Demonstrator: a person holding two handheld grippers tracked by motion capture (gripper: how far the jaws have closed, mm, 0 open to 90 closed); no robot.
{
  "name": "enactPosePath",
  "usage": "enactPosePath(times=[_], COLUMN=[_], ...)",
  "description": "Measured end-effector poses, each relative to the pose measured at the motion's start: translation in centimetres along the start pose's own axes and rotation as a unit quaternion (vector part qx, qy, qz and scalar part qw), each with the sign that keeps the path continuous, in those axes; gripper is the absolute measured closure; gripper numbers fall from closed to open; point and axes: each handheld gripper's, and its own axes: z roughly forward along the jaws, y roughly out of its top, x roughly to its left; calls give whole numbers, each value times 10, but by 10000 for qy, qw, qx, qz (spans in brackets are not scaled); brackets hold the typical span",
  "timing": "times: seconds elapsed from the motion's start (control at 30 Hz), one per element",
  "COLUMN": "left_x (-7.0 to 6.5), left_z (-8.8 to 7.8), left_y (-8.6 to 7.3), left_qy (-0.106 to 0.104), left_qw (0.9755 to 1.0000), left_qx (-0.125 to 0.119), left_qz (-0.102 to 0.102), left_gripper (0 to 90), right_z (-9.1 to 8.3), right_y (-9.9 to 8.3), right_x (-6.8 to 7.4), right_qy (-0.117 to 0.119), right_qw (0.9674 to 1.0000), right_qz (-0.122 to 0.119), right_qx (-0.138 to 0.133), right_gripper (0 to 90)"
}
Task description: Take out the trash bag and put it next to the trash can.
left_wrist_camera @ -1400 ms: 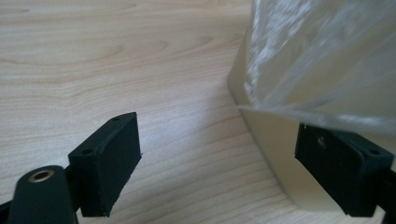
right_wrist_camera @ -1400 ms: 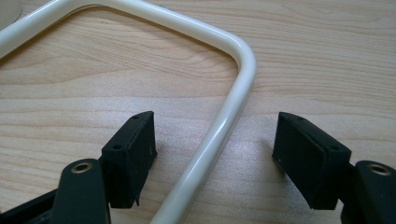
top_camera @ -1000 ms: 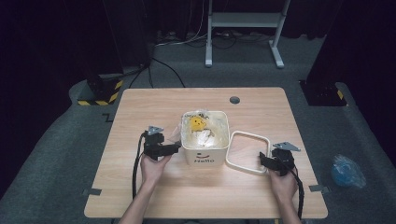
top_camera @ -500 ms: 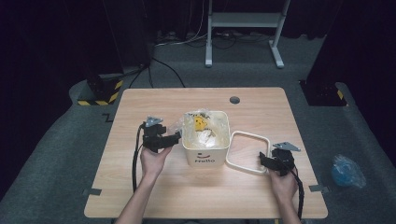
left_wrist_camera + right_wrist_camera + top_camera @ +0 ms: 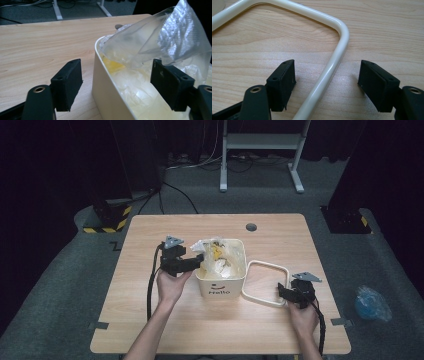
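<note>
Left tool [image 5: 116, 92], jaws wide, straddles bin [image 5: 221, 270] rim beside thin, limp, slippery plastic liner [image 5: 160, 42]; right tool [image 5: 327, 86], wide, straddles stiff ring frame [image 5: 337, 50].

The right gripper [image 5: 327, 85] holds its fingers [image 5: 283, 83] apart astride a cream ring [image 5: 337, 53] lying on the wooden counter [image 5: 287, 42].

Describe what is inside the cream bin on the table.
Inside the cream bin lies a crumpled clear plastic bag, with something yellow beneath it. The plastic hides the bin's bottom.
</note>
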Motion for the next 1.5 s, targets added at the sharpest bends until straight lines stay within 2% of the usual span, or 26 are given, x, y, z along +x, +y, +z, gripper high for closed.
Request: enactPosePath(times=[0.27,0.63,0.83,1.07,1.23,1.4,1.5], left_x=[-12,-18,-24,-31,-38,-43,-45], left_z=[5,11,14,22,26,32,36], left_y=[8,11,13,14,17,18,18], left_qy=[-133,-304,-420,-556,-602,-670,-637], left_qw=[9998,9991,9983,9971,9962,9955,9953], left_qx=[105,224,295,408,476,539,610], left_qz=[60,164,291,320,409,410,390], left_gripper=[213,211,212,217,220,214,179], right_z=[0,0,0,0,0,0,0], right_y=[0,0,0,0,0,0,0], right_x=[0,0,0,0,0,0,0], right_qy=[0,-2,1,-2,-2,-3,0], right_qw=[10000,10000,10000,10000,10000,10000,10000], right_qz=[12,0,12,2,1,-1,12], right_qx=[7,-1,7,1,0,-1,8], right_gripper=[295,295,295,295,295,295,295])
